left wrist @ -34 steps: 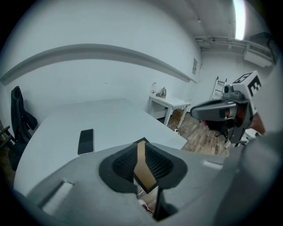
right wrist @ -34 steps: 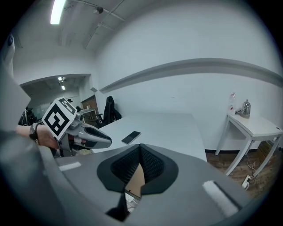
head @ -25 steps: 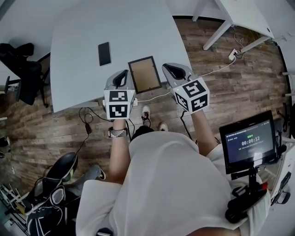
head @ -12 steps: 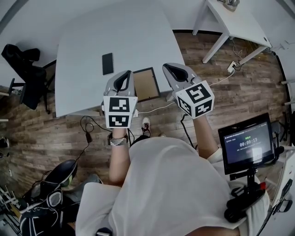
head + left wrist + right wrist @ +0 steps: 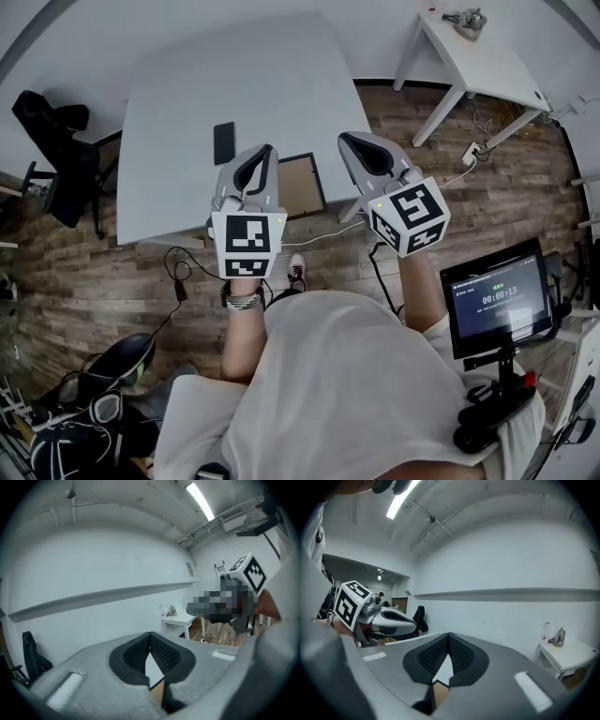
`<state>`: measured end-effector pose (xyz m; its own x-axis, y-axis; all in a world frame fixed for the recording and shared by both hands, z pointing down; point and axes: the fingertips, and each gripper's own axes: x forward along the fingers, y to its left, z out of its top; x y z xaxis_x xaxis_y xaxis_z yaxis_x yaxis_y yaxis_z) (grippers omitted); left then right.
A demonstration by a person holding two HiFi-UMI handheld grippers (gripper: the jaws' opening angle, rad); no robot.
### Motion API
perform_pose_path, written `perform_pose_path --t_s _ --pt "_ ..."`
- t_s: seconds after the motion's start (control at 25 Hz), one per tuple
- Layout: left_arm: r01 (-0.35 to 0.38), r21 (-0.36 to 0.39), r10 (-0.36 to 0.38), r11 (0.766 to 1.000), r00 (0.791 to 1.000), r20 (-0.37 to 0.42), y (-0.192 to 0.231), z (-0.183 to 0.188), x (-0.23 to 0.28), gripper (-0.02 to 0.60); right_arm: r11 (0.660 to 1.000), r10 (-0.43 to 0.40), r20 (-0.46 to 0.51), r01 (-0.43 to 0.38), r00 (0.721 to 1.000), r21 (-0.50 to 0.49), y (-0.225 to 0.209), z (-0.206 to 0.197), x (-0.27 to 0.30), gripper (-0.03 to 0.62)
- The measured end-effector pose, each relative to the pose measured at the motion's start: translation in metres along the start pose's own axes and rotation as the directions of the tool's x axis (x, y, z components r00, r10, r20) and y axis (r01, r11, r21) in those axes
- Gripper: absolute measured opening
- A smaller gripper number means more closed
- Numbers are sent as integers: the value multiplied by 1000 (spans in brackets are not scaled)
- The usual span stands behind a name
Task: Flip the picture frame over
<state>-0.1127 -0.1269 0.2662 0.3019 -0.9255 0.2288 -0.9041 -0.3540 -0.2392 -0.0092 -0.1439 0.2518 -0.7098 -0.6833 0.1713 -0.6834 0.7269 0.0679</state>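
The picture frame (image 5: 302,186) lies flat on the grey table (image 5: 187,103) at its near edge, black rim around a brown face. My left gripper (image 5: 266,152) hovers above the frame's left side and hides part of it; its jaws are shut and hold nothing. My right gripper (image 5: 348,140) hangs above and to the right of the frame, also shut and holding nothing. In the left gripper view (image 5: 150,637) the pads meet, and a strip of the brown frame (image 5: 157,696) shows below them. The right gripper view (image 5: 449,637) shows the same, with the frame (image 5: 439,694) below.
A black phone (image 5: 224,142) lies on the table left of the frame. A small white side table (image 5: 478,56) stands at the back right, a chair with dark clothing (image 5: 56,155) at the left, and a screen on a stand (image 5: 497,298) at my right. Cables run across the wooden floor.
Both grippers have risen from beside the frame toward the head camera. The frame has stayed flat on the table.
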Motion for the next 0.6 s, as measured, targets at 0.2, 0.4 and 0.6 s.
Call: perform_pose_path --t_s 0.2,0.4,0.6 --pt "9 -1 -9 1000 1000 22 -2 9 -2 6 1000 -6 25 7 1000 -11 0 12 -4 2" --pt "12 2 -12 1000 999 33 -3 13 -4 6 1000 -2 29 2 1000 -9 1 13 -6 2" --pt "11 5 -12 1000 999 35 -3 15 -4 6 1000 -1 31 2 1000 -14 1 13 -6 2"
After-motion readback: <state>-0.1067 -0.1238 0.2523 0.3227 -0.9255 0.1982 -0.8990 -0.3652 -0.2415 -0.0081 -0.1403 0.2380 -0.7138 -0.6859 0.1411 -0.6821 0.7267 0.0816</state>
